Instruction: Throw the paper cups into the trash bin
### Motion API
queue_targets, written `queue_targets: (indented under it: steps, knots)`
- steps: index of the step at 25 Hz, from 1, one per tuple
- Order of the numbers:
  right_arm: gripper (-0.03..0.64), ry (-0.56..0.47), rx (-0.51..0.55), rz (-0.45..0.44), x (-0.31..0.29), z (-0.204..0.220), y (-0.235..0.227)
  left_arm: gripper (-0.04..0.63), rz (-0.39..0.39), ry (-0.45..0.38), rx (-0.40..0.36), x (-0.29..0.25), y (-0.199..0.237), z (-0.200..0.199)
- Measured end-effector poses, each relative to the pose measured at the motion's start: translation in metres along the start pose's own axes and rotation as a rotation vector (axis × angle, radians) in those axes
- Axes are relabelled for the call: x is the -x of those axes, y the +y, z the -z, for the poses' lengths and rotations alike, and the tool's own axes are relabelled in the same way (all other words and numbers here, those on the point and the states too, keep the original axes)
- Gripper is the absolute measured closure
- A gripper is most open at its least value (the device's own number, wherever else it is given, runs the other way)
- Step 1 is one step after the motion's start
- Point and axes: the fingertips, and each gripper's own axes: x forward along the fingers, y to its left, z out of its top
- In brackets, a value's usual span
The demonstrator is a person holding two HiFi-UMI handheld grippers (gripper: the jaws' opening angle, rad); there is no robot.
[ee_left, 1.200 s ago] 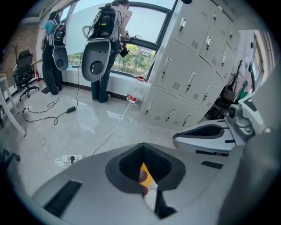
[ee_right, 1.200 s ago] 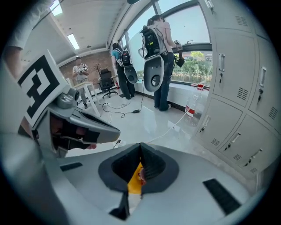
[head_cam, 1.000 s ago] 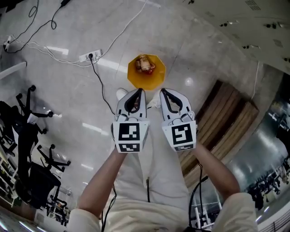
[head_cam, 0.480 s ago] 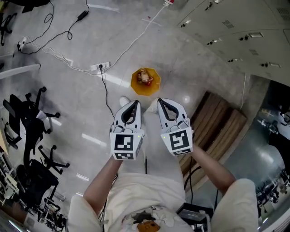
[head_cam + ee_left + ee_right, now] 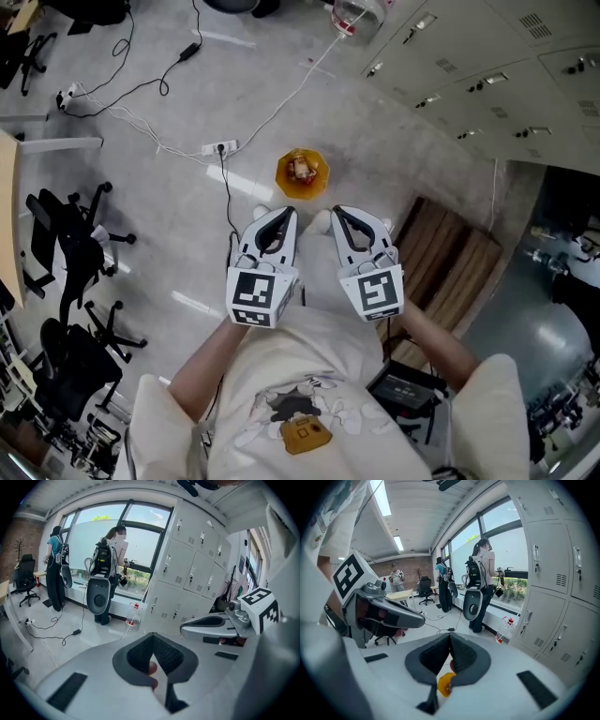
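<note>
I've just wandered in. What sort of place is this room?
Most likely an office or lab workroom: black rolling office chairs stand on a polished floor, grey lockers line one wall, and a power strip lies out in the open.

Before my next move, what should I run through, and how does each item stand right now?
1. Left gripper empty: ok. Its jaws are together with nothing held.
2. Right gripper empty: ok. Its jaws are together with nothing held.
3. Paper cups in the yellow trash bin: ok. They lie inside it.
4. Cups left outside the bin: cannot tell. None shows near it, but the grippers and the person's body hide part of the floor.
5. Footing: not ok. A black cable runs across the floor just left of the bin, close to the person's feet.
</note>
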Motion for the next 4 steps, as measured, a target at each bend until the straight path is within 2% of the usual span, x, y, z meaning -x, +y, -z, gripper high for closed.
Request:
queue_targets:
  steps: [4]
  knots:
    - [0.611, -0.033, -0.012, 0.016, 0.040, -0.029, 0.017, 0.589, 0.036, -0.024, -0.015, 0.040, -0.031, -0.026]
